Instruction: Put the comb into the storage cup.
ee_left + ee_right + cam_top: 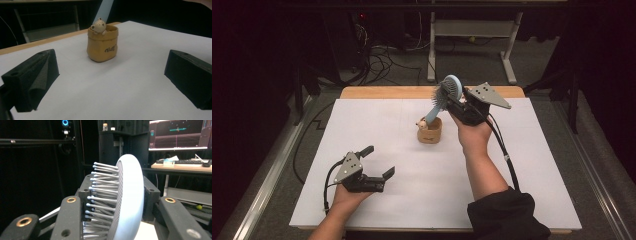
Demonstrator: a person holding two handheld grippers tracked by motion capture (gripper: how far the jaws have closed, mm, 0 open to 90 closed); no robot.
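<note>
A light blue hairbrush (446, 95) stands tilted with its handle down in a small tan cup (430, 131) that has a bear figure (422, 123) on its rim. My right gripper (453, 98) is shut on the brush head, its jaws pressing the bristle side and the smooth back (127, 195). My left gripper (378, 162) rests on the white sheet at the front left, open and holding nothing. From the left gripper view the cup (102, 45) stands ahead between the two jaws, with the brush handle (104, 10) rising out of it.
A white sheet (522, 170) covers the wooden table (382, 92). Behind the table are cables on the floor and a white desk frame (472, 30). In the right gripper view a monitor (180, 135) and a keyboard stand on a desk far off.
</note>
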